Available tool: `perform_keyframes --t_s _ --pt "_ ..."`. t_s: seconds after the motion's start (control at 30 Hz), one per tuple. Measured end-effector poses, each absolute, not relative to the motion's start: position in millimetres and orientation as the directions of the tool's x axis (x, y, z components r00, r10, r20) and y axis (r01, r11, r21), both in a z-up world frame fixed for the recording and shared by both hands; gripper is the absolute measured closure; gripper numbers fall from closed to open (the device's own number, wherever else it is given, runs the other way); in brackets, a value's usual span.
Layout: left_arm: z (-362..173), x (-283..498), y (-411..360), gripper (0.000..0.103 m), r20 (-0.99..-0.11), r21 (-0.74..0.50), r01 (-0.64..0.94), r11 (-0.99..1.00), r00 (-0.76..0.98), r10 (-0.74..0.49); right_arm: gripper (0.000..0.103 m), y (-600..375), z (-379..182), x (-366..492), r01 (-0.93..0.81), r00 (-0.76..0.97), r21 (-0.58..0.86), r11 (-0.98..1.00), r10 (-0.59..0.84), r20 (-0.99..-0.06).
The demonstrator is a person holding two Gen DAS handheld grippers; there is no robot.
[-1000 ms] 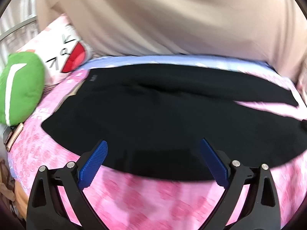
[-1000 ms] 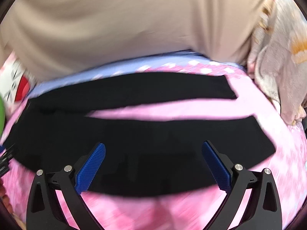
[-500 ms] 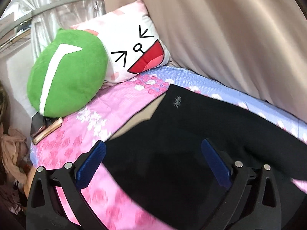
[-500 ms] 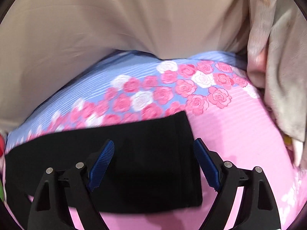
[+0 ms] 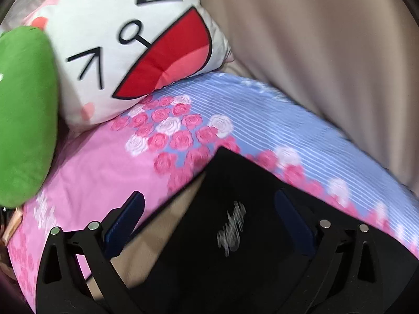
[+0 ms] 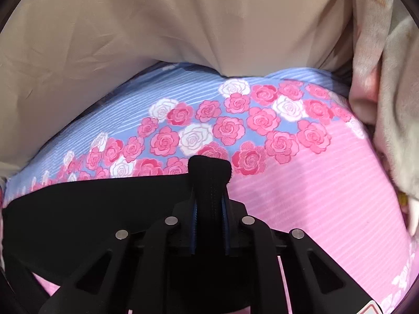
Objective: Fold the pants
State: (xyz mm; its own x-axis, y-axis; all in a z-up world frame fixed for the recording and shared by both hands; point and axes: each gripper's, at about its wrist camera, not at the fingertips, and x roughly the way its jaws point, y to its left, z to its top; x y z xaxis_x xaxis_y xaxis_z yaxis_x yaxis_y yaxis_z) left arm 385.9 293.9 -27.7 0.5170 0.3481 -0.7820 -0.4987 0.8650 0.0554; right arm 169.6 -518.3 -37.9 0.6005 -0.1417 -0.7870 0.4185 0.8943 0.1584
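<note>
Black pants (image 5: 235,256) lie flat on a pink floral bedsheet (image 5: 104,162). In the left wrist view my left gripper (image 5: 209,209) is open, its blue pads on either side of the waistband corner with a grey logo (image 5: 231,229); a beige inner lining (image 5: 162,225) shows beside it. In the right wrist view my right gripper (image 6: 209,196) is shut on the far leg's hem corner, with black fabric (image 6: 209,167) bunched up between the pads. The leg (image 6: 91,204) stretches away to the left.
A white cartoon-face pillow (image 5: 136,41) and a green cushion (image 5: 23,110) sit at the head of the bed. A beige curtain (image 6: 157,26) hangs along the far side. A rumpled beige blanket (image 6: 387,91) lies on the right.
My left gripper has moved in toward the waistband corner and stays open. My right gripper has closed on the hem corner of the pant leg.
</note>
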Motion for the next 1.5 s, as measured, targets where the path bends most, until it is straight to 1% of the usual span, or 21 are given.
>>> perform_keyframes --t_s 0.03,0.07,0.1,0.13,0.3,0.47,0.67,0.83,0.9,0.93,0.97,1.0,1.03,1.1,1.23,1.33,1.37,1.4,1.43,1.47,1.5 --pt "-36.8 398.5 297.1 0.015 -0.796 0.057 -0.483 0.874 0.507 0.332 0.092 -515.4 -36.5 169.0 0.414 0.603 0.150 0.898 -0.147 -0.784" --pt "-43.4 406.3 298.2 0.041 -0.807 0.067 -0.470 0.880 0.493 0.325 0.092 -510.4 -34.5 167.6 0.418 0.604 0.142 0.897 -0.158 -0.781" --pt "-50.4 413.4 299.1 0.074 -0.821 0.076 -0.451 0.889 0.477 0.312 0.092 -510.4 -32.5 166.6 0.423 0.607 0.144 0.895 -0.162 -0.778" --pt "-56.3 418.6 300.0 0.074 -0.836 0.070 -0.434 0.898 0.466 0.291 0.092 -508.8 -29.8 165.3 0.430 0.613 0.154 0.890 -0.163 -0.773" --pt "-26.8 398.7 298.8 0.092 -0.809 -0.006 -0.382 0.924 0.545 0.219 0.092 -502.9 -16.6 154.5 0.440 0.646 0.186 0.879 -0.166 -0.745" --pt "32.0 318.1 289.0 0.095 -0.726 -0.061 -0.302 0.951 0.668 0.165 0.092 -484.5 18.3 115.7 0.392 0.719 0.212 0.895 -0.155 -0.678" --pt "73.1 192.5 288.4 0.095 -0.680 -0.065 -0.226 0.972 0.723 0.123 0.092 -462.1 55.2 38.7 0.295 0.782 0.154 0.943 -0.146 -0.606" --pt "42.9 127.1 302.3 0.094 -0.736 -0.004 -0.266 0.964 0.654 0.177 0.091 -463.4 29.0 -18.3 0.289 0.746 0.116 0.950 -0.148 -0.649" --pt "11.5 117.8 306.5 0.085 -0.783 0.044 -0.295 0.954 0.583 0.217 0.086 -468.6 2.7 -27.4 0.311 0.695 0.092 0.946 -0.161 -0.700" --pt "0.7 118.5 311.3 0.084 -0.797 0.060 -0.312 0.948 0.556 0.234 0.076 -472.5 -5.9 -33.3 0.329 0.682 0.082 0.941 -0.177 -0.710" --pt "-10.2 116.4 313.3 0.083 -0.810 0.069 -0.335 0.940 0.531 0.249 0.071 -477.1 -13.6 -41.0 0.357 0.671 0.084 0.930 -0.193 -0.716" --pt "-14.7 115.1 314.0 0.081 -0.814 0.074 -0.354 0.932 0.519 0.261 0.071 -480.2 -15.7 -51.5 0.397 0.664 0.087 0.914 -0.220 -0.715" --pt "-15.0 105.0 314.1 0.072 -0.817 0.048 -0.384 0.922 0.516 0.257 0.069 -483.6 -12.7 -63.5 0.441 0.664 0.104 0.891 -0.246 -0.706" --pt "-5.1 88.2 314.8 0.015 -0.804 -0.077 -0.396 0.915 0.568 0.177 0.063 -481.8 0.2 -91.3 0.465 0.702 0.145 0.873 -0.264 -0.661" --pt "-1.6 86.3 303.2 0.012 -0.785 -0.228 -0.397 0.889 0.615 0.073 0.045 -459.2 19.6 -128.9 0.462 0.753 0.168 0.871 -0.285 -0.593" --pt "-15.5 109.2 301.3 0.013 -0.800 -0.285 -0.427 0.858 0.599 0.032 0.044 -441.4 19.9 -137.7 0.421 0.783 0.223 0.879 -0.228 -0.579" --pt "-19.6 116.5 302.0 0.022 -0.801 -0.305 -0.437 0.846 0.599 0.020 0.044 -433.9 15.9 -136.5 0.397 0.786 0.242 0.885 -0.192 -0.588" --pt "-23.9 122.3 303.5 0.051 -0.801 -0.323 -0.444 0.836 0.599 0.009 0.044 -428.5 13.9 -136.8 0.391 0.786 0.246 0.887 -0.182 -0.591" --pt "-29.0 129.8 307.1 0.069 -0.812 -0.323 -0.456 0.829 0.583 0.004 0.044 -423.1 10.4 -135.4 0.386 0.782 0.245 0.889 -0.174 -0.599" --pt "-31.5 132.2 310.7 0.094 -0.821 -0.322 -0.472 0.820 0.571 0.006 0.044 -417.9 7.8 -133.9 0.379 0.777 0.246 0.892 -0.162 -0.608" --pt "-31.6 127.7 315.9 0.095 -0.818 -0.356 -0.475 0.805 0.575 -0.022 0.044 -415.8 5.2 -134.7 0.378 0.773 0.251 0.891 -0.155 -0.615"
